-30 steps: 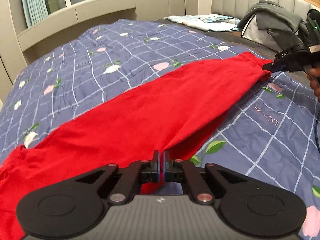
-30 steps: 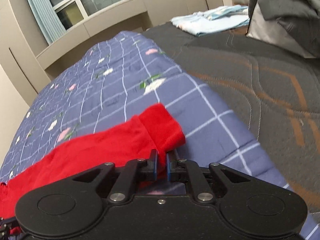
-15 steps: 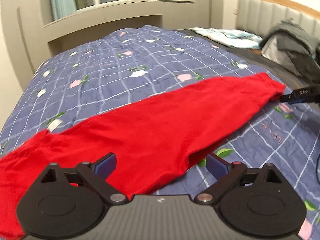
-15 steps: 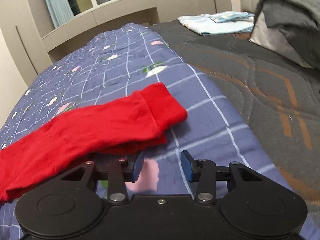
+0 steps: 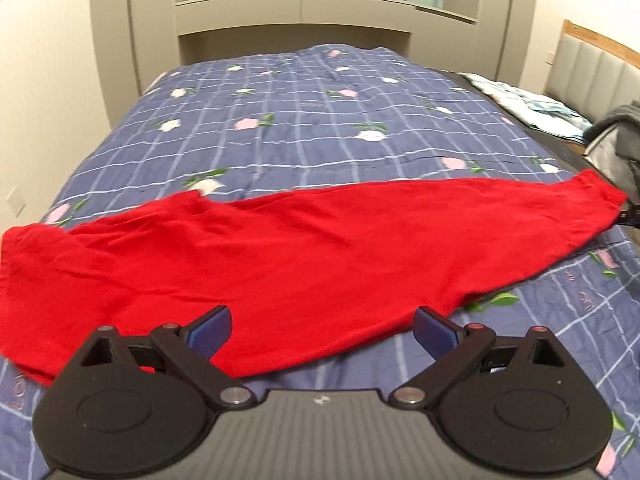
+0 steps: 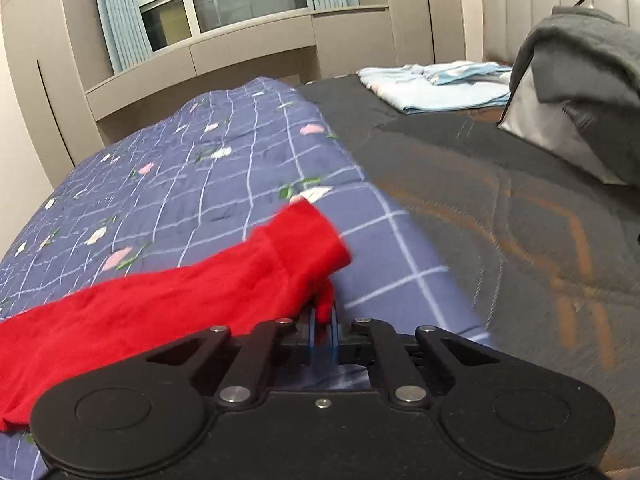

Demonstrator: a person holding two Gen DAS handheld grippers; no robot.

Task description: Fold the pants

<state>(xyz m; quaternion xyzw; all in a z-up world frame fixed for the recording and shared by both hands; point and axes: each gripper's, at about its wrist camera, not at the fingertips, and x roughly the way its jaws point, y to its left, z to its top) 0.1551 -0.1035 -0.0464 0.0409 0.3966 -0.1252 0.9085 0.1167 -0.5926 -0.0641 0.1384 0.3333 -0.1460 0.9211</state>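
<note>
The red pants (image 5: pixel 304 248) lie stretched flat, left to right, across the blue floral quilt (image 5: pixel 304 120). My left gripper (image 5: pixel 322 330) is open wide just above the near edge of the pants, and nothing is between its blue pads (image 5: pixel 210 330). In the right wrist view, the leg cuff of the pants (image 6: pixel 296 248) lies near the quilt's right border. The jaws of my right gripper (image 6: pixel 324 330) are closing, with a small fold of the red hem pinched between them. That gripper's dark tip (image 5: pixel 631 216) also shows at the cuff end in the left wrist view.
Right of the quilt is a dark grey mattress cover (image 6: pixel 500 208). On it lie folded light-blue clothes (image 6: pixel 436 88) and a pillow under a grey garment (image 6: pixel 580 80) by the headboard. A window ledge and cabinets (image 5: pixel 320 12) stand beyond the bed's far side.
My left gripper let go of the pants, opened wide and drew back, and its view swung left. My right gripper opened off the cuff and has closed again on the hem.
</note>
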